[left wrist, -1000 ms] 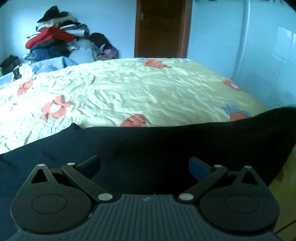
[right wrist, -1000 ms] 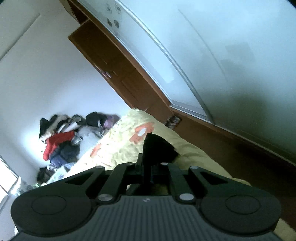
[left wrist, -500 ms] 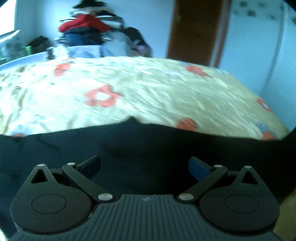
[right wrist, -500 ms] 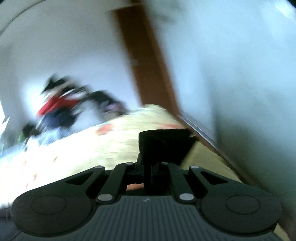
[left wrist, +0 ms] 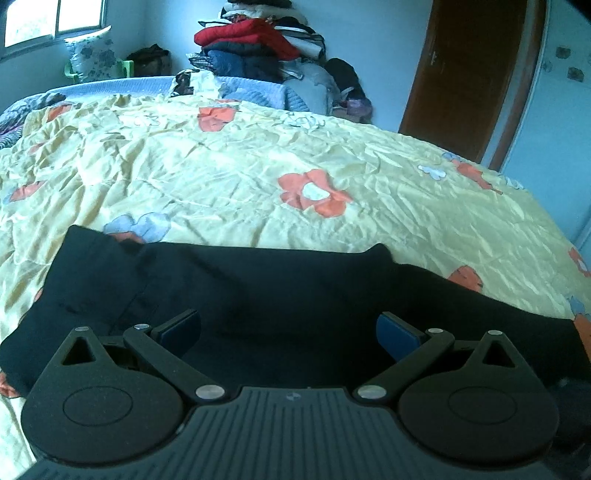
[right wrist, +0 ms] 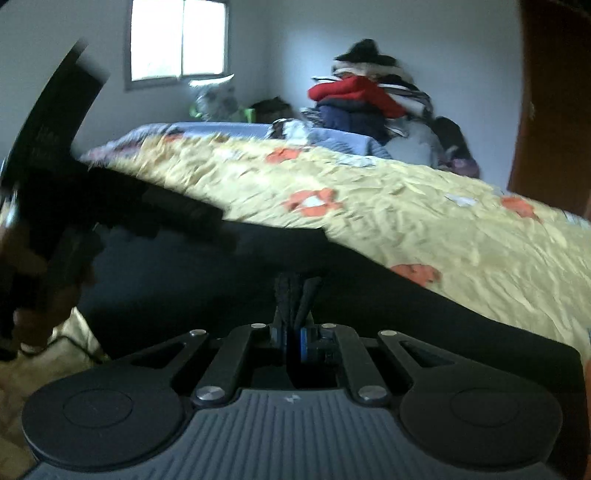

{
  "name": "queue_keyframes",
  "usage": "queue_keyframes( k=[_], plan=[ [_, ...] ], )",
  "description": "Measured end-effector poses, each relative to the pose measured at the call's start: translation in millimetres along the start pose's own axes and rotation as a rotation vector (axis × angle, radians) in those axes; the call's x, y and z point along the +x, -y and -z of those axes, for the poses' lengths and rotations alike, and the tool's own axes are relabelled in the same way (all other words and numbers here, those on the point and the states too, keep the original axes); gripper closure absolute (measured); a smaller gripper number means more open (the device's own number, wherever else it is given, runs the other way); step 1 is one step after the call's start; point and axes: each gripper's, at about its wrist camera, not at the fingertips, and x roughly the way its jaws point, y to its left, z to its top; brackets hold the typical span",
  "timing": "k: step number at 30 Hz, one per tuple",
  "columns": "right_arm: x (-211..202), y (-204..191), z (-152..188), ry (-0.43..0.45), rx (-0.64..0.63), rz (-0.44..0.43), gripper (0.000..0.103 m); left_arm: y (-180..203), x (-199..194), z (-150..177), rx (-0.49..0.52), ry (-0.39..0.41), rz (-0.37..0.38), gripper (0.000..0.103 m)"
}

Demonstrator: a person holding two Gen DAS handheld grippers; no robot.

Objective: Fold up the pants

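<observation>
The pants (left wrist: 280, 295) lie across the near part of the bed (left wrist: 258, 177). Beyond the bed's far edge a pile of clothes (left wrist: 258, 48) stands against the wall, with the window (left wrist: 51, 18) to its left and the door (left wrist: 476, 74) to its right.

Bedspread (left wrist: 258, 177) beyond pants (left wrist: 277, 288) lies open — clothes pile (left wrist: 258, 48) far back.
</observation>
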Motion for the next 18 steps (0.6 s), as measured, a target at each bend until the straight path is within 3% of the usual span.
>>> queue_keyframes(
  k=[4, 6, 7, 10, 12, 14, 16, 18],
  plan=[
    [22.1, -6.9, 6.0, -0.065, -0.02, -0.025, 0.088, 18.8, 7.5, -4.0, 0.019, -0.002, 0.031, 0.001],
    [20.2, -6.4, 3.2, -0.059, -0.018, -0.036, 0.07, 30.0, 13.6, -6.1, 0.048, -0.021, 0.054, 0.001],
    [11.7, -0.5, 0.7, -0.054, -0.003, -0.05, 0.066, 35.5, 14.9, -7.2, 0.065, -0.03, 0.061, 0.001],
    [-35.1, 36.1, -10.6, 0.094, 0.127, -0.127, 0.064, 50.9, 14.4, -8.0, 0.118, -0.021, 0.085, 0.001],
    [-59.9, 74.8, -13.0, 0.155, 0.206, -0.055, 0.064, 61.8, 14.7, -7.0, 0.156, -0.013, 0.101, 0.001],
    [-59.4, 119.1, -8.4, 0.058, 0.266, 0.035, 0.062, 76.9, 17.1, -4.1, 0.203, -0.025, 0.123, 0.001],
    [-37.4, 151.1, 2.9, -0.112, 0.309, 0.058, 0.062, 93.2, 23.5, 3.4, 0.269, -0.044, 0.143, 0.001],
    [-14.9, 172.1, 19.0, -0.182, 0.319, 0.066, 0.065, 107.5, 31.5, 12.4, 0.325, -0.066, 0.122, 0.002]
  ],
)
